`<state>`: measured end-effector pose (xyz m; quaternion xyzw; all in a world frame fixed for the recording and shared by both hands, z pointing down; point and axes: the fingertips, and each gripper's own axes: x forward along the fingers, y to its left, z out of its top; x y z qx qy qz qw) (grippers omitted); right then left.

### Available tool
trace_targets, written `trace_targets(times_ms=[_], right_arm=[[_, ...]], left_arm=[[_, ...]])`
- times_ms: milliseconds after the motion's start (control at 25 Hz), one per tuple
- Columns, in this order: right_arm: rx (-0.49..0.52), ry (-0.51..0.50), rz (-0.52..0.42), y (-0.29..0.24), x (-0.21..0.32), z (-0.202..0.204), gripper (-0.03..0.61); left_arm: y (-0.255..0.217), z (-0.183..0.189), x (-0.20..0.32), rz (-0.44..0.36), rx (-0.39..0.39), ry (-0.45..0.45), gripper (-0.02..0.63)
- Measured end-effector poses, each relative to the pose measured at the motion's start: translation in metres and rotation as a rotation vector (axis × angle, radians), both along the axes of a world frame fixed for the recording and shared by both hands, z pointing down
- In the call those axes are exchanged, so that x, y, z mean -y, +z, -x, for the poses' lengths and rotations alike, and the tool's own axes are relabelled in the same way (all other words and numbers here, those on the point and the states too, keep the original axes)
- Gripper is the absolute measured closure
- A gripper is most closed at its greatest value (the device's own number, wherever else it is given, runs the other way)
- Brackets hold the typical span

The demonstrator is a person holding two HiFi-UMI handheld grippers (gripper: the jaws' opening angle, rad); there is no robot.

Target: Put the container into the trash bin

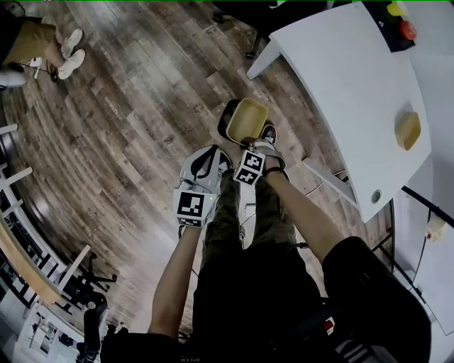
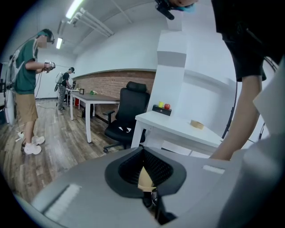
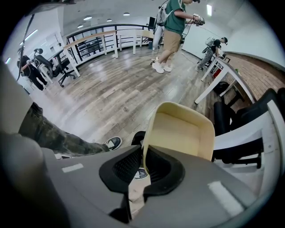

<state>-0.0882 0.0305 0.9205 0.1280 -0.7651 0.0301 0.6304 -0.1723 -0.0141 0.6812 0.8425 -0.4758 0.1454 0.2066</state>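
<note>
A pale yellow, tub-shaped container (image 1: 246, 119) hangs over the wooden floor in front of the person's feet. My right gripper (image 1: 250, 146) points steeply down and is shut on the container's near wall (image 3: 180, 131), which stands upright between the black pads. A black rounded thing (image 1: 228, 119) shows under the container's left edge (image 3: 137, 135); I cannot tell whether it is the bin. My left gripper (image 1: 211, 156) is held lower left of it, away from the container. Its jaws (image 2: 143, 171) meet at the tips, with a pale sliver in the gap.
A white table (image 1: 347, 92) stands right of the container, with a yellow object (image 1: 408, 130) and a button box (image 1: 397, 20) on it. A black office chair (image 2: 129, 113) is beside it. Another person (image 3: 171, 31) stands across the wooden floor. A railing (image 3: 95, 42) runs far off.
</note>
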Motion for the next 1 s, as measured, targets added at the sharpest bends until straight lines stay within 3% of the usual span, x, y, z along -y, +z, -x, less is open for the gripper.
trace_targets(times_ms=[80,200,560,1000], right_arm=[[0.001,0.014,-0.013,0.004,0.002,-0.001,0.522],[0.006,0.051,-0.021,0.009,0.003,-0.001,0.397],[0.025,0.050,-0.024,0.002,-0.002,0.010,0.413],[0.052,0.060,-0.052,-0.032,0.007,0.009,0.413]], left_arm=[[-0.001,0.001,-0.003,0.003,-0.003,-0.011,0.617],[-0.004,0.003,-0.008,0.003,-0.006,-0.015,0.615],[-0.004,0.010,-0.007,0.007,0.010,-0.008,0.615],[-0.025,-0.005,-0.003,-0.020,0.021,0.042,0.615]])
